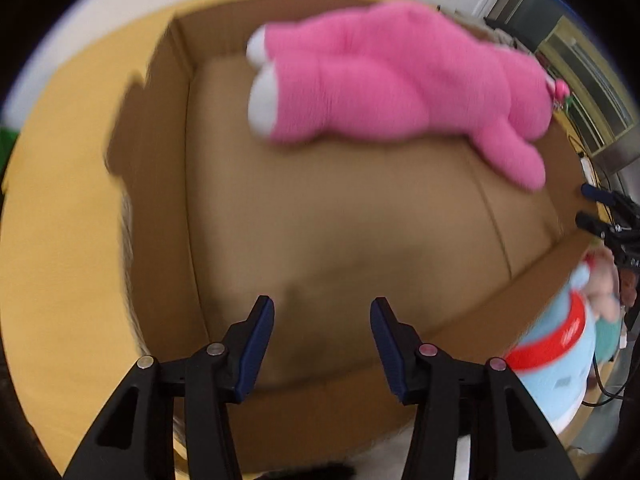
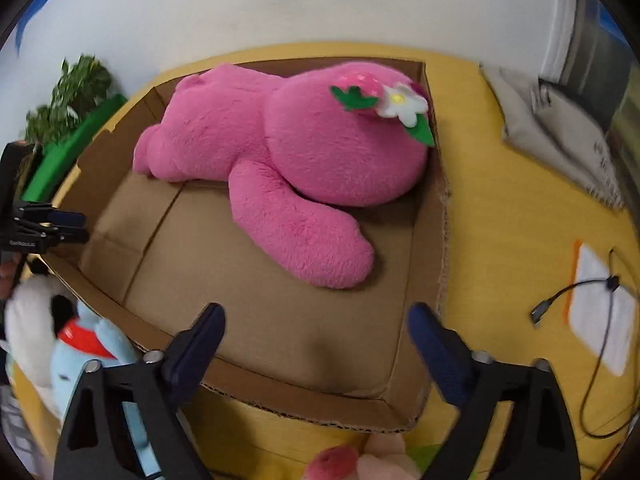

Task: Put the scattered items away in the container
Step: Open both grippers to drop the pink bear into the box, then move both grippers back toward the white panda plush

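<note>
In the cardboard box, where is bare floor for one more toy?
The cardboard box has bare floor in its near half, from the pink plush to the near wall. The far half is crowded: the plush lies along the far wall, one limb reaching toward the middle.

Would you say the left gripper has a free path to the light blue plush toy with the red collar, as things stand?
Probably yes. The left gripper is open and empty over the cardboard box, and the light blue plush toy sits just outside the box's low wall on that gripper's right, with nothing covering it. Blur hides finer detail.
</note>
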Tool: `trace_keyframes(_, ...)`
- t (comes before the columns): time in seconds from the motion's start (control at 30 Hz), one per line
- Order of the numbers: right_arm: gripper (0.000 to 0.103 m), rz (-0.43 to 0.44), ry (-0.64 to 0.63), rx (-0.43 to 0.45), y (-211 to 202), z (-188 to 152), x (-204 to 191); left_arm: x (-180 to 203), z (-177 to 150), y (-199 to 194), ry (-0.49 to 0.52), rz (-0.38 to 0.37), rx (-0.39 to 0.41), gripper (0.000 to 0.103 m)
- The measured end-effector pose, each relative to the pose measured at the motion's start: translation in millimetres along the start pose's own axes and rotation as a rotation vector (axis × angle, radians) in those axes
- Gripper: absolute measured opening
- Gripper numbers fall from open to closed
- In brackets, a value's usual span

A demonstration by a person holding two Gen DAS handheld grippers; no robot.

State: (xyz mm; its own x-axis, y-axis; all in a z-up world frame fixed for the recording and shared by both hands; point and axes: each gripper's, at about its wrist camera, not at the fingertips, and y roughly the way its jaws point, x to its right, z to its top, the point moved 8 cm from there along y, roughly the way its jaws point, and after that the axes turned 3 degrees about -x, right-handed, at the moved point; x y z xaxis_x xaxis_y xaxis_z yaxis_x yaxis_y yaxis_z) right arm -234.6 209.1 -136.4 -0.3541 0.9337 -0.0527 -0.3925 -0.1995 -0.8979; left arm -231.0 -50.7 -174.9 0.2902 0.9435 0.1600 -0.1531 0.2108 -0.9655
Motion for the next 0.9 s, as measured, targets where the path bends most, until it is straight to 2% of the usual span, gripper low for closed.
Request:
trace_keyframes(0.07, 0.090, -0.024, -0.004, -0.036, -2.7, -7.8, -8.3, -0.2, -12.6, -2.1, -0.033, -0.040, 0.017, 0.034)
trace_keyframes(0.4, 0.088, -0.035, 0.063, -0.018, -30.0, -64.4, -22.8, 14.7, -69.6, -15.1, -0.045, -0.042, 0.055, 0.034)
trace_keyframes(0.47, 0.088, -0.021, 0.078, -0.013, -34.9, -73.2, -23.6, 15.6, -71.3, -26.8, -0.055, -0.037, 0.096, 0.034)
trace_keyframes(0.57, 0.093, 0.022, 0.115, 0.012, -46.3, -79.6, -22.9, 17.1, -67.6, -71.7, -0.076, -0.055, 0.226, 0.034)
trace_keyframes(0.63, 0.103, 0.029, 0.135, 0.080, -68.0, -78.5, -22.3, 19.3, -72.7, -115.4, -0.076, -0.033, 0.330, 0.040)
trace_keyframes(0.7, 0.103, 0.006, 0.152, 0.180, -99.5, -77.2, -22.7, 22.7, -84.5, -156.6, -0.078, -0.009, 0.421, 0.074)
trace_keyframes(0.73, 0.103, -0.009, 0.158, 0.228, -118.1, -78.1, -24.3, 25.0, -93.2, -177.7, -0.078, 0.011, 0.468, 0.081)
trace_keyframes(0.8, 0.103, -0.025, 0.152, 0.286, -145.1, -80.3, -28.6, 26.6, -112.3, -204.0, -0.070, 0.049, 0.529, 0.083)
trace_keyframes(0.9, 0.103, -0.049, 0.097, 0.343, -176.4, -86.2, -45.7, 36.5, -134.0, -227.3, -0.063, 0.086, 0.576, 0.083)
